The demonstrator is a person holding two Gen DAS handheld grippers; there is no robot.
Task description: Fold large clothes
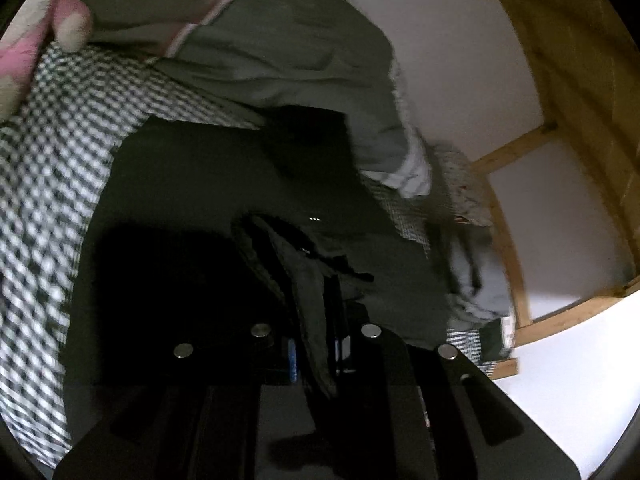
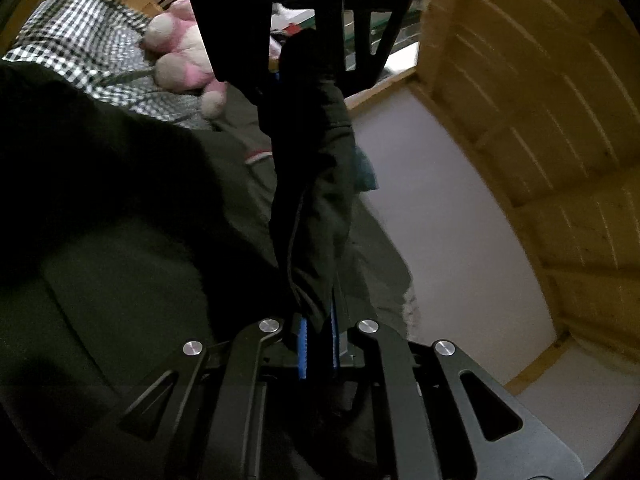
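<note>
Left wrist view: the left gripper [image 1: 316,344] has its fingers clamped on a fold of the dark garment [image 1: 208,184], which lies on the checked bed [image 1: 48,184]. Right gripper [image 2: 318,340] pinches another fold, beside the pink toy [image 2: 180,60]

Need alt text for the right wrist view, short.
The right gripper is shut on a fold of a dark green garment, which hangs over a checked bedcover. The left gripper reaches in from above and grips the same fold. A pink and white plush toy lies behind; wood-panelled walls stand to the right.
</note>
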